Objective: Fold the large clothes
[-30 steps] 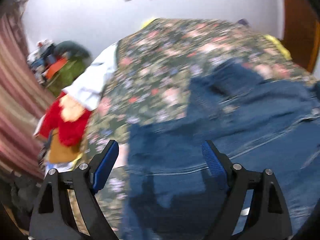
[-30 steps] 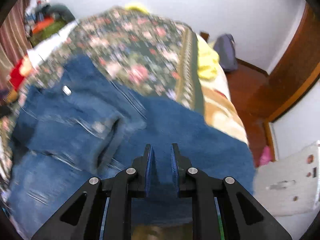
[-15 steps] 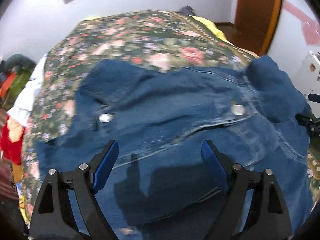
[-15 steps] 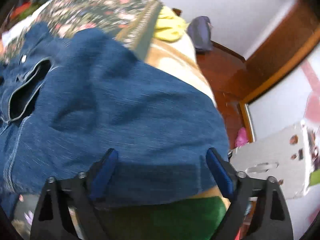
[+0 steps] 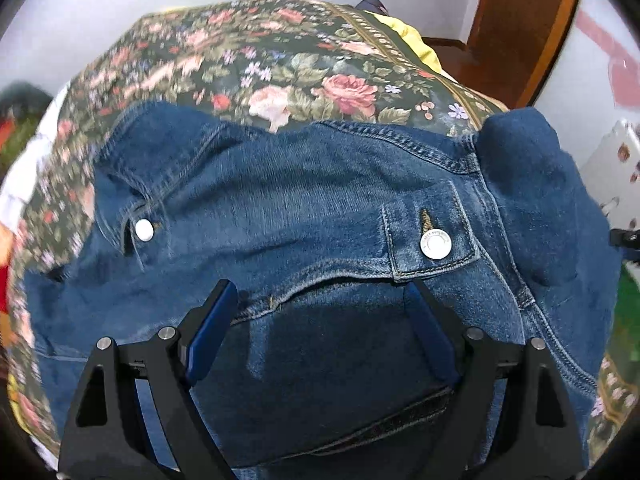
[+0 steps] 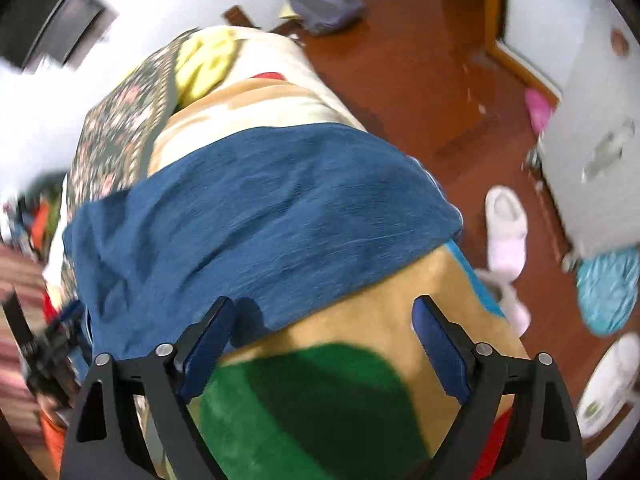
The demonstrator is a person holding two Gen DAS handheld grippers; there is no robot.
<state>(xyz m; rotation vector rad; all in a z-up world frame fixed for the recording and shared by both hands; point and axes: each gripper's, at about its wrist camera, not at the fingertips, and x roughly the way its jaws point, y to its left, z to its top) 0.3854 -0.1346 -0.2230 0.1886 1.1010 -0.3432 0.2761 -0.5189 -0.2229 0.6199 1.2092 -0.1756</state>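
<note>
A floral bedspread point(image 5: 304, 80) covers the bed, and a denim jacket point(image 5: 320, 216) lies spread across it, one end draping over a tan-and-green blanket point(image 6: 360, 360). The left gripper point(image 5: 320, 312) hangs wide open above the jacket, gripping nothing. The right gripper point(image 6: 320, 332), jaws closing slightly from wide, holds nothing over the blanket.

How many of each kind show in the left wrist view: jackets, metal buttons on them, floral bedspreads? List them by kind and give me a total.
denim jacket: 1
metal buttons: 2, the other at the left
floral bedspread: 1
Total: 4
</note>
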